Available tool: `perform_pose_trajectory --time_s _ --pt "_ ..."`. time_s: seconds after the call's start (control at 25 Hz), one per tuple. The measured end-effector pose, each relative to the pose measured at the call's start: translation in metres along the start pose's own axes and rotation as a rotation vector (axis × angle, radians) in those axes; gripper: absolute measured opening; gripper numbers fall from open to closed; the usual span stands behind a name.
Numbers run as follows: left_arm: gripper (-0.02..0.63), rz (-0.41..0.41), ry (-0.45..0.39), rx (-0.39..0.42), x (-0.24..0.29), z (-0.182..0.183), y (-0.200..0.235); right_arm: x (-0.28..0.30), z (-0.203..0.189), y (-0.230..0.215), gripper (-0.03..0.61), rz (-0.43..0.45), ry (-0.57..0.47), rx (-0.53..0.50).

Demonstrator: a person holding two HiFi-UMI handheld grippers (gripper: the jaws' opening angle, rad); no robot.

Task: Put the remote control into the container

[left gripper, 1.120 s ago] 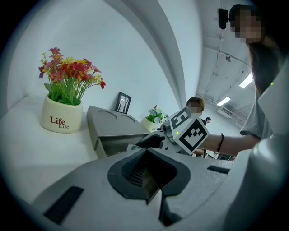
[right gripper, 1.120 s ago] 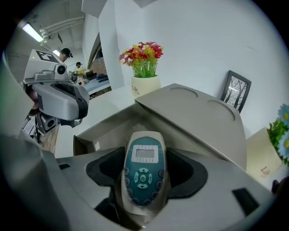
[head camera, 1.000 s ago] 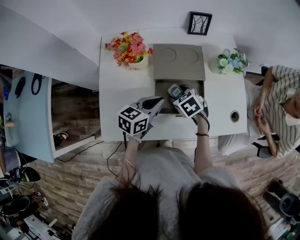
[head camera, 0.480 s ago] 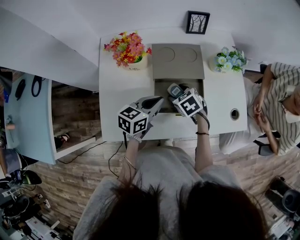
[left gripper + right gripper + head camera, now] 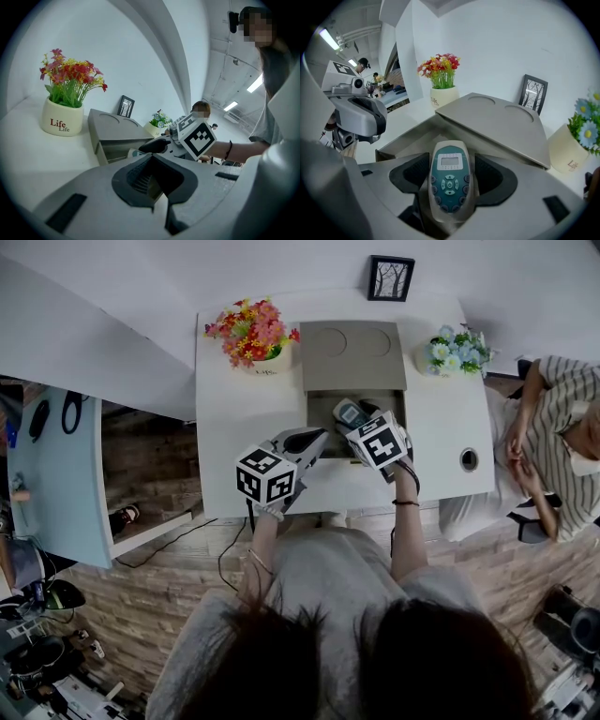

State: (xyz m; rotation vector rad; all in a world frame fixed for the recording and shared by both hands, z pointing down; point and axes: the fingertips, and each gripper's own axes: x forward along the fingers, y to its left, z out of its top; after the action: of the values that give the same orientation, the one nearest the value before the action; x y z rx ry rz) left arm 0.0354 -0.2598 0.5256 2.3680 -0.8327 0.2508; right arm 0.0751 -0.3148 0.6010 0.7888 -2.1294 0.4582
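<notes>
Right gripper [image 5: 364, 430], clamped on the teal-faced remote control [image 5: 449, 180], is held over the open compartment of the grey lidded container [image 5: 320, 409], much as one second earlier; the remote is not yet laid inside. Left gripper [image 5: 154, 183] is closed on nothing, near the container's front-left corner

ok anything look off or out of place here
Nothing stands out. The right gripper holds the remote control straight between its jaws over the open container, whose lid sits at the back. Both flower pots and the picture frame stand upright; nothing is spilled.
</notes>
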Motion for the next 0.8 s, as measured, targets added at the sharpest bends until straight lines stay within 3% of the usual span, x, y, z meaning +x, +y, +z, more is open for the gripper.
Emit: perform_pose_trajectory --time_s 0.44,0.8 --pt "0.003 -0.029 0.0 0.02 0.003 0.001 -0.01 -0.019 0.011 0.006 0.277 -0.003 -0.083 0.004" --pt "0.003 -0.039 -0.024 0.04 -0.001 0.007 -0.018 -0.036 0.019 0.01 0.172 -0.019 -0.156 0.044"
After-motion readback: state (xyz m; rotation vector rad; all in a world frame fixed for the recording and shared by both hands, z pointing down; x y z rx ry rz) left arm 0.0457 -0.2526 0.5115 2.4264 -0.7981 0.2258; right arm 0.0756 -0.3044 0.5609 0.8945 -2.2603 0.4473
